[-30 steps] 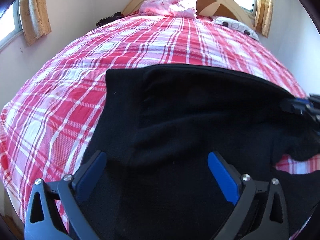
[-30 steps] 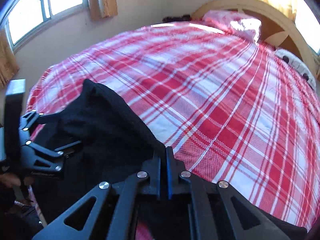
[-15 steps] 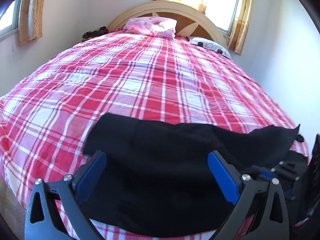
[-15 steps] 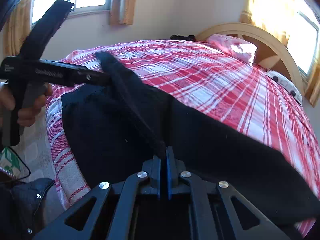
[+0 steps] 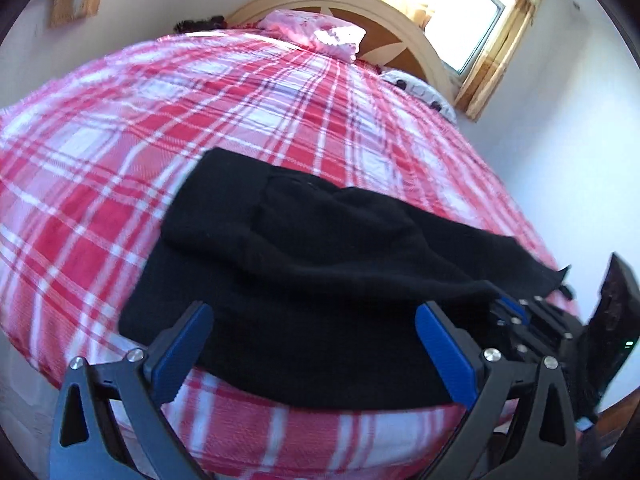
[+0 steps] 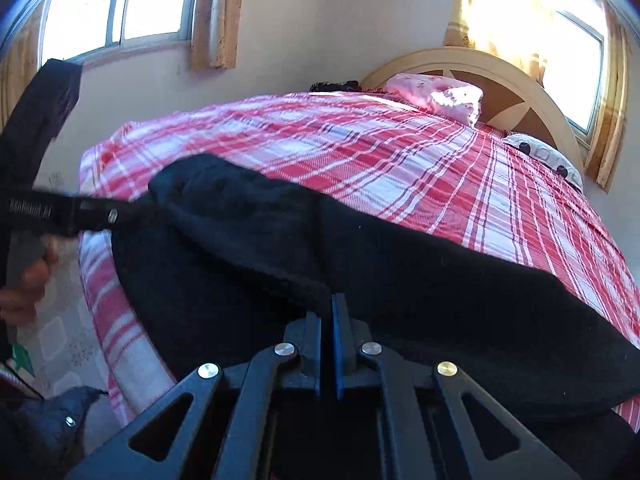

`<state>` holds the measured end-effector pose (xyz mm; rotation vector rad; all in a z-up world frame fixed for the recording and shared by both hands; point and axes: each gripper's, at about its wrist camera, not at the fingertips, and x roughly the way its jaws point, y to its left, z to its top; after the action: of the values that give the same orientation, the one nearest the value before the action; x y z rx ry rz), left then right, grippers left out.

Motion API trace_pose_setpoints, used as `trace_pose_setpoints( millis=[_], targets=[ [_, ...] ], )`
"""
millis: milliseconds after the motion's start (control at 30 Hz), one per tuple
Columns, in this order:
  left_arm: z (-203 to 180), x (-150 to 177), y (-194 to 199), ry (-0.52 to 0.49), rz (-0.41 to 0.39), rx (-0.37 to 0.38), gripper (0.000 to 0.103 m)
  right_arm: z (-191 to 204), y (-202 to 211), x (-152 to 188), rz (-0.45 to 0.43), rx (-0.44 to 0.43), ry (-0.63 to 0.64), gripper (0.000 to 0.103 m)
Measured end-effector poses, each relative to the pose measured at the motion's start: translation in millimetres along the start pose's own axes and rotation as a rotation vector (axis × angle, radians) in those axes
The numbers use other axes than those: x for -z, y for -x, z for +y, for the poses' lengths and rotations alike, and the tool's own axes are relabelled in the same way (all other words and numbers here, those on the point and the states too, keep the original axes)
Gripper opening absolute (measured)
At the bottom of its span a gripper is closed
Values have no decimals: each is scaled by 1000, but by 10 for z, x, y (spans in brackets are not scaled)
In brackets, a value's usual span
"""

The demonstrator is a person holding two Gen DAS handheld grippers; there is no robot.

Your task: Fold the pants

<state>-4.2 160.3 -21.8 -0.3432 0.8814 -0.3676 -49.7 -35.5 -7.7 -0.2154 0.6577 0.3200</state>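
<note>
Right tool (image 6: 334, 312) clenched on pants (image 5: 320, 280) fold at 6 o'clock; left tool (image 5: 316, 344) released, empty. Fold to be laid flat on bed (image 5: 200, 100), edges aligned before release.

Left-wrist view smears the plaid bed (image 5: 100, 184) toward its left side, checks running into streaks. The pants (image 5: 320, 280) hide the bed beneath them, and their black folds swallow the seams, so the layers can't be counted. The right gripper (image 5: 516, 316) shows only in part there, fingertips buried in cloth. From the right wrist, the pants (image 6: 440, 288) run off the bottom edge behind the gripper frame, and the left gripper (image 6: 120, 212) is blurred, its jaws unreadable.
</note>
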Motion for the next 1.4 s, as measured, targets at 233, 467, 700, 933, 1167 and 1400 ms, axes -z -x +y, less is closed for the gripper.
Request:
trace_pose_setpoints(
  millis=[233,467,700,933,1167,1400],
  targets=[
    [-21,-74,-150,187,35,196,103,44,100,-139,-49,18,2,5],
    [34,-127,-241,278,34,207,103,30,271,-286,-110,10,-14,5],
    [351,-320,-230,377,-81,75,67,251,374,-181,-95,16,88,5],
    [498,-253,-75,338,-121,21,15,337,234,84,-35,28,78,5],
    [269,-76,158,38,-175,-196,15,562,316,251,-12,18,123,5],
    [302,116,-14,-88,-176,-394,35,705,136,469,42,25,147,6]
  ],
)
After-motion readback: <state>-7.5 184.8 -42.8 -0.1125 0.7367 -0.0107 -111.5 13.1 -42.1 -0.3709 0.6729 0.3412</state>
